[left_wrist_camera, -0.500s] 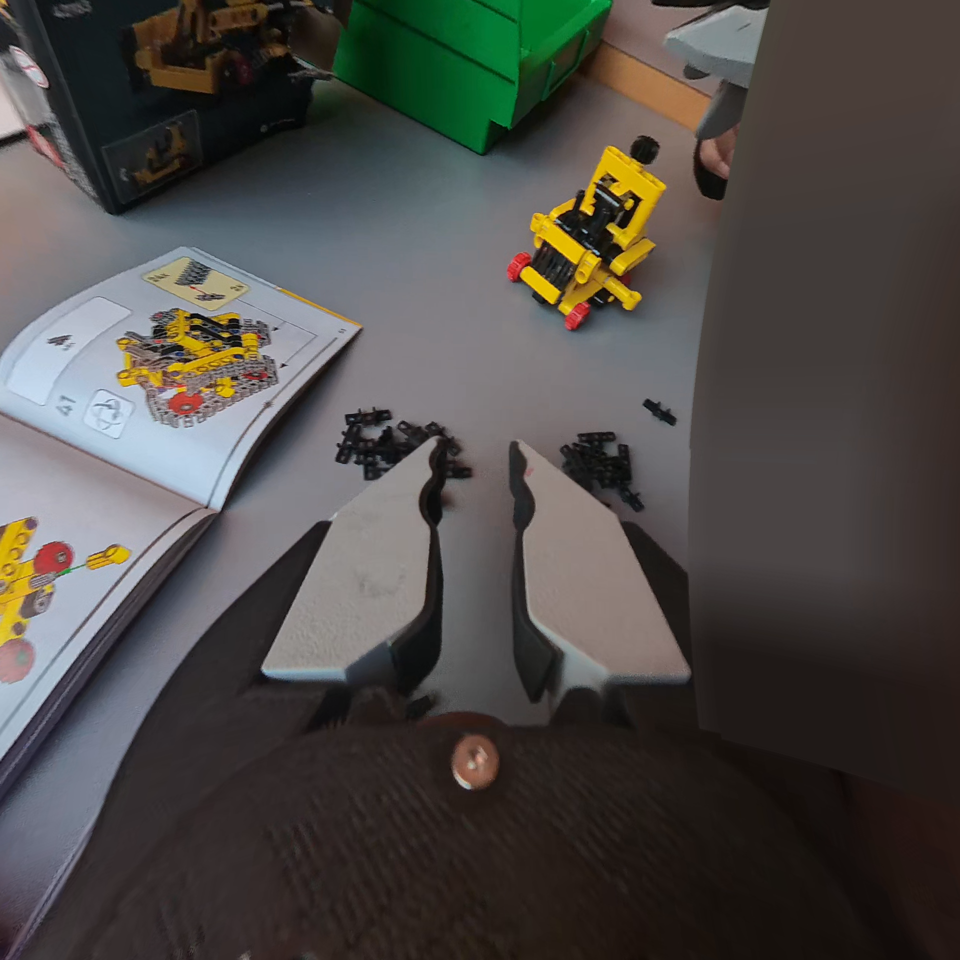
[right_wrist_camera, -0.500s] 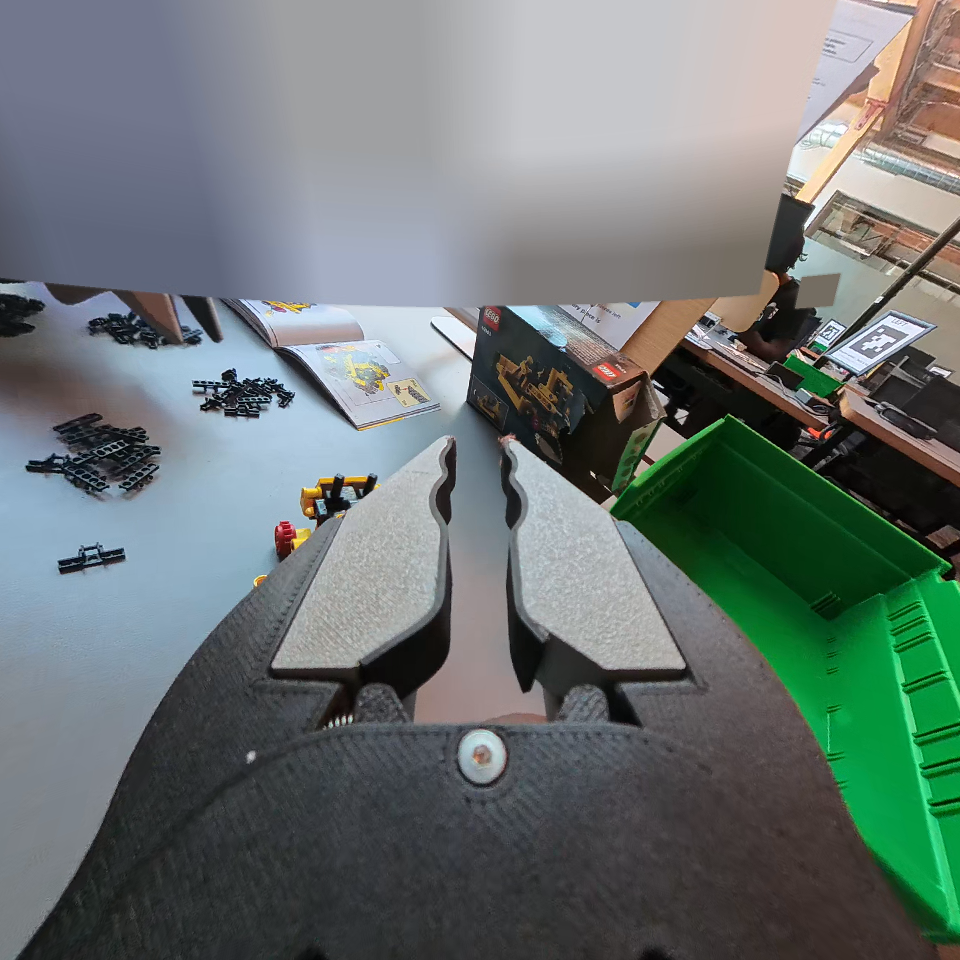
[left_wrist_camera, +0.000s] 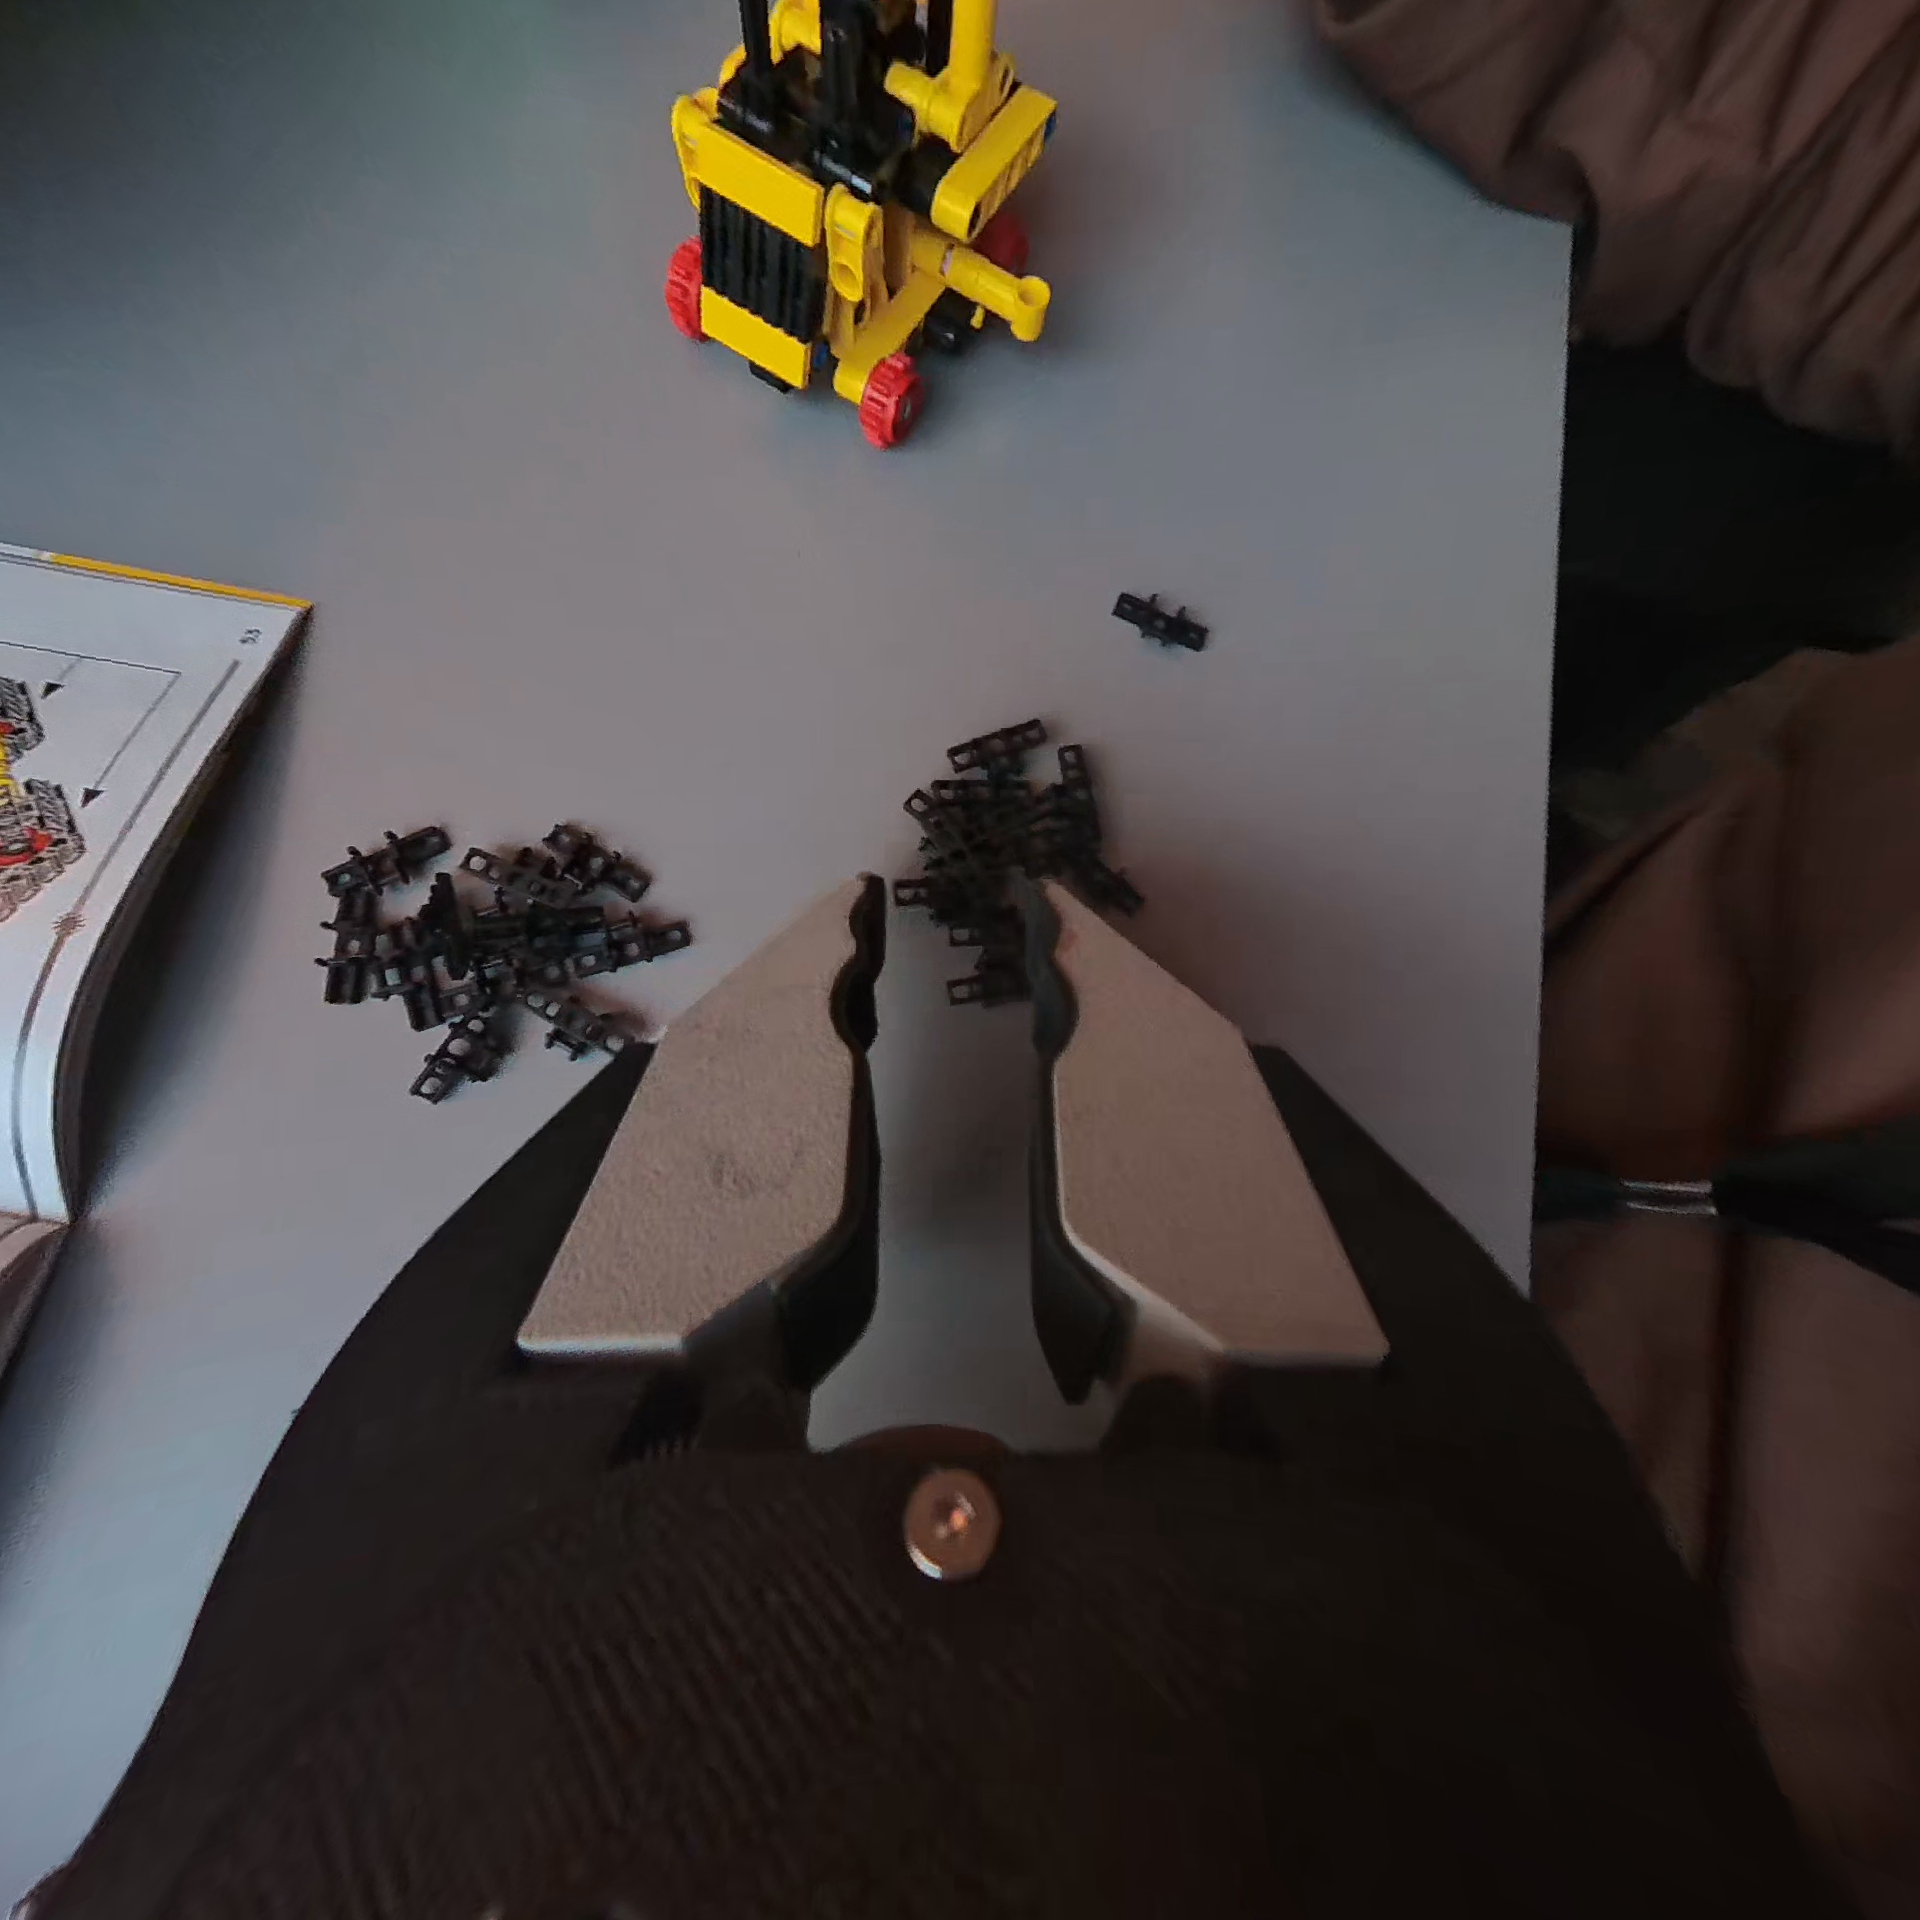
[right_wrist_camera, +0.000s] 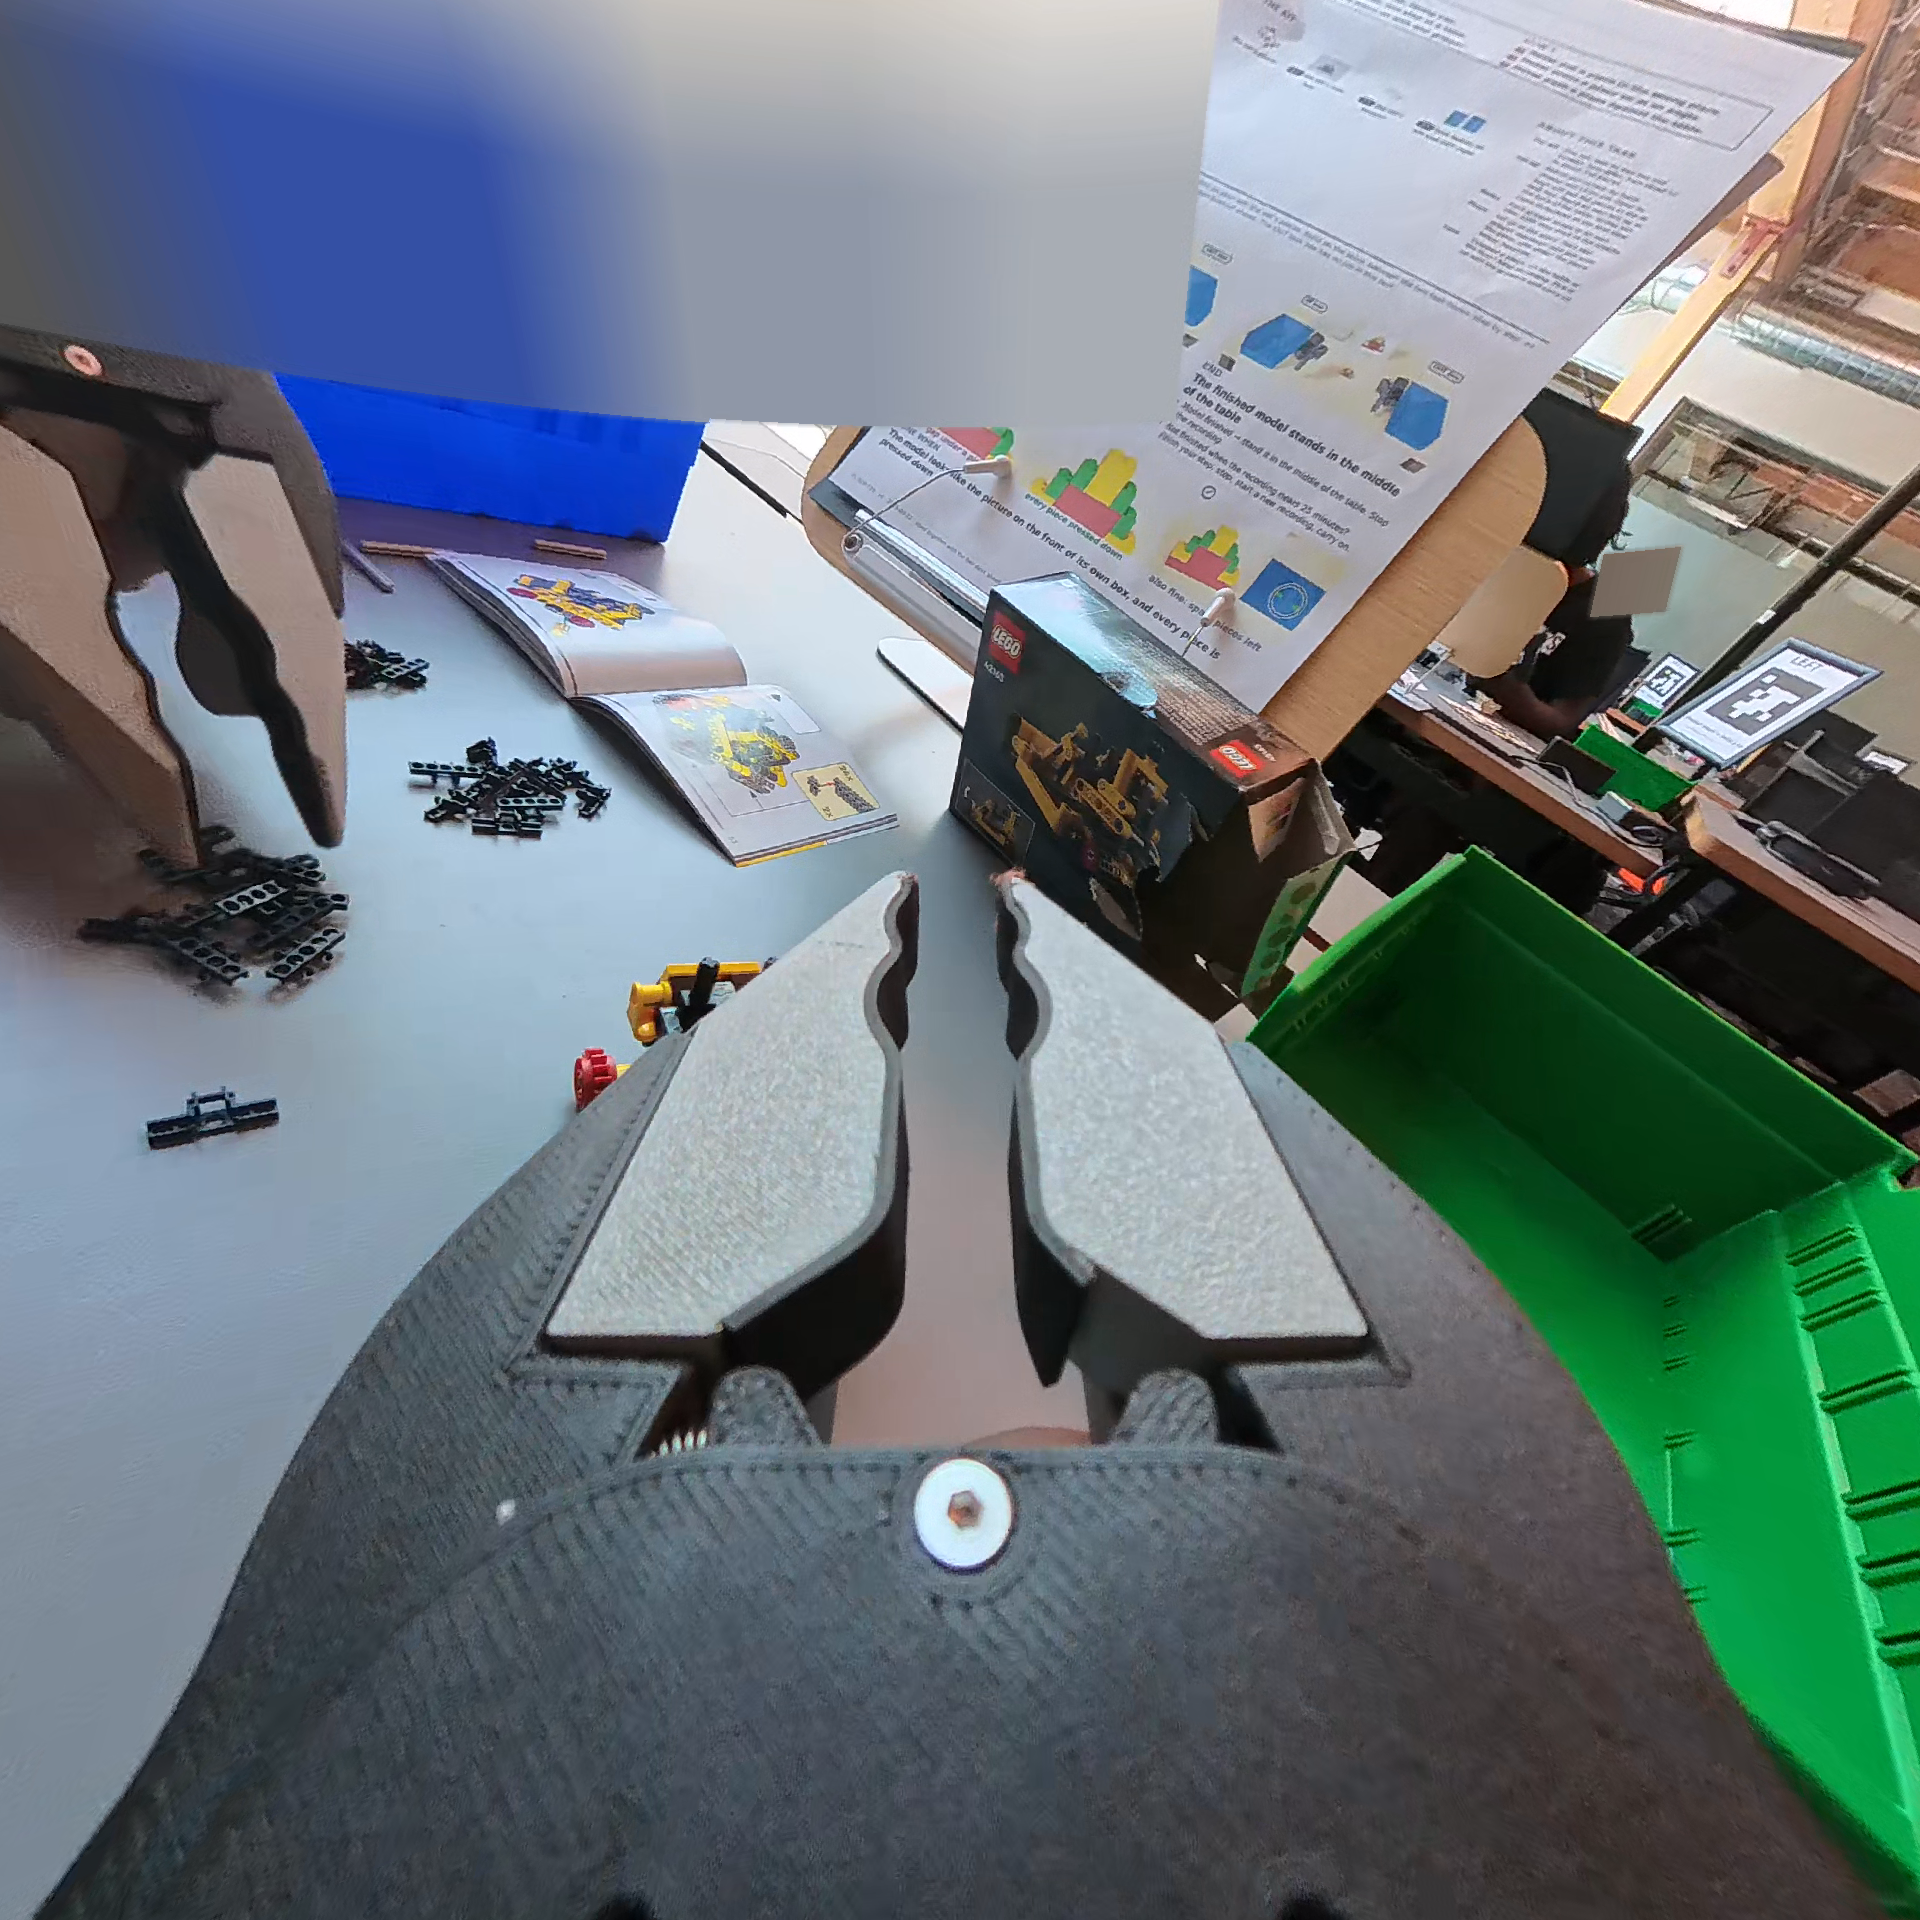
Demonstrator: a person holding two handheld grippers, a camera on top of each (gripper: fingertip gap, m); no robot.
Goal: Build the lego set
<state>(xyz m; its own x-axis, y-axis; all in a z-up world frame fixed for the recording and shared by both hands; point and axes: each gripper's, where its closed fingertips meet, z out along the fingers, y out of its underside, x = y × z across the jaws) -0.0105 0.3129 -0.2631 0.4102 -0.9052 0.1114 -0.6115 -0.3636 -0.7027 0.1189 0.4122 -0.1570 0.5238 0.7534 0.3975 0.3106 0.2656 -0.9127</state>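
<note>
Left gripper point(left_wrist_camera: 951, 904) low over grey table point(left_wrist_camera: 520, 520), fingers spread, tips at a pile of black track links point(left_wrist_camera: 1013, 842), nothing pinched. Second link pile point(left_wrist_camera: 488, 945) to its left, single link point(left_wrist_camera: 1160, 621) beyond. Farther on, yellow-and-black model point(left_wrist_camera: 852, 208) upright, red wheels. Right gripper point(right_wrist_camera: 954, 899) parted, empty, above the model.

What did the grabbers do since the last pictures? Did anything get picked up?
The left gripper dropped down and to the right, onto the nearer pile of black track links, and its fingers have opened wider. Nothing is picked up yet. The right gripper stayed open and empty. The yellow model, single link and booklet haven't moved.
</note>
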